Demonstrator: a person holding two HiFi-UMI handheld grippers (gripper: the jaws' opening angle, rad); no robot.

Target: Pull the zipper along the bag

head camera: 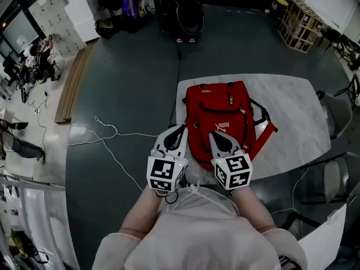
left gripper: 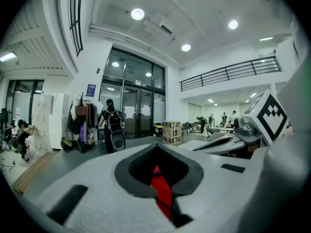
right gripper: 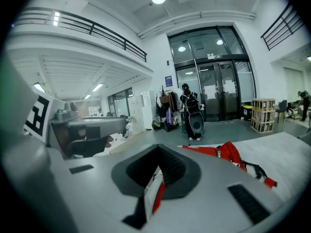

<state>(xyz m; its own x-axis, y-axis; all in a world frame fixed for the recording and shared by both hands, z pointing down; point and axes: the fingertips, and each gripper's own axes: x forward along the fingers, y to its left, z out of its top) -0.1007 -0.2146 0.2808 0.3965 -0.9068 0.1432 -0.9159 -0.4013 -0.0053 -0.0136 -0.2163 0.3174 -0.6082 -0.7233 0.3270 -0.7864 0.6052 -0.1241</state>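
Observation:
A red backpack (head camera: 219, 120) lies flat on the white marble table (head camera: 292, 111), front pocket up, with a zipper pull (head camera: 229, 99) near its top. My left gripper (head camera: 181, 127) hovers at the bag's near left corner, jaws shut and empty. My right gripper (head camera: 212, 134) is over the bag's near edge, also shut on nothing. In the left gripper view the left gripper (left gripper: 156, 147) shows a strip of the red backpack (left gripper: 160, 191) through the gap behind its tips. Beyond the right gripper (right gripper: 158, 147), the right gripper view shows the backpack (right gripper: 228, 154) lying ahead to the right.
A white cable (head camera: 107, 133) winds over the dark floor left of the table. A wooden plank (head camera: 70, 86) lies further left, a wooden crate (head camera: 301, 18) stands at the back right, and a grey chair (head camera: 337, 114) sits at the table's right end.

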